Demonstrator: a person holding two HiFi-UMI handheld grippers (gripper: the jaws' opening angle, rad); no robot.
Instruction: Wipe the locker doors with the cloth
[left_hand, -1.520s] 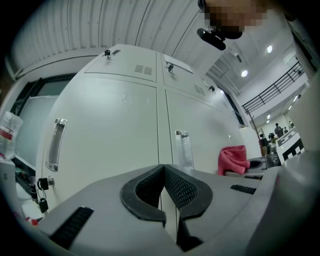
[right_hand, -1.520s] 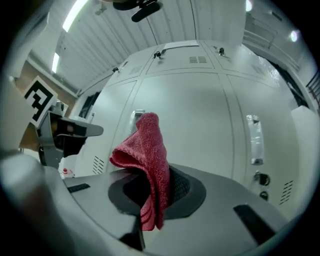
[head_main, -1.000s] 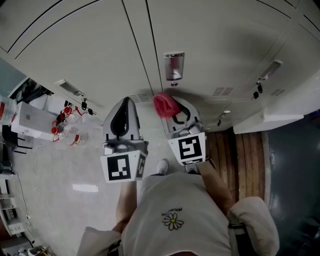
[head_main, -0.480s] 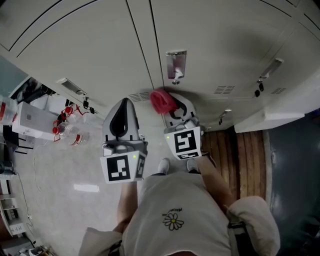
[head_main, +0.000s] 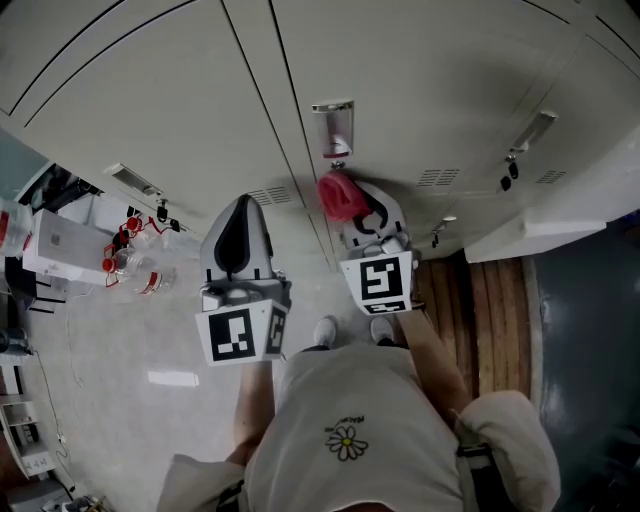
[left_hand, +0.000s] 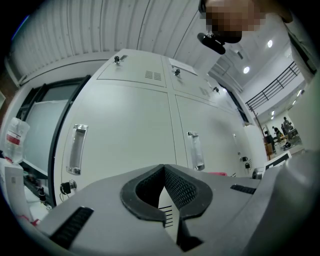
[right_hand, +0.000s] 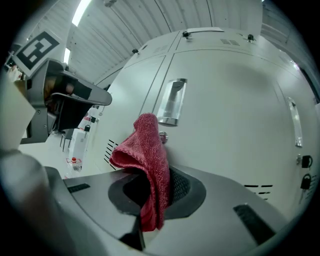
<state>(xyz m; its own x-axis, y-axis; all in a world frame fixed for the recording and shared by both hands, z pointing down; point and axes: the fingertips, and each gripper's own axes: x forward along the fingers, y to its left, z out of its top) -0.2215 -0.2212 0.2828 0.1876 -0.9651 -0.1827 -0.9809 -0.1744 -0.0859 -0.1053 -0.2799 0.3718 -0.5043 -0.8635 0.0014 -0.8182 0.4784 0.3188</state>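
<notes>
Across the pale locker doors (head_main: 430, 70), the left gripper (head_main: 243, 205) hangs at 9 o'clock of the right gripper (head_main: 352, 208), pinched together on nothing. The right is clenched on the cloth (head_main: 338, 195), a crumpled red terry fold. It now lies at 6 o'clock of the handle (head_main: 333, 127), shifted over from 7 o'clock.

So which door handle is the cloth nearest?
The middle handle, right beside the cloth in the right gripper; the other handles sit far off sideways.

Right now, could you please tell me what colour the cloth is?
The cloth is red; it shows best in the right gripper view.
</notes>
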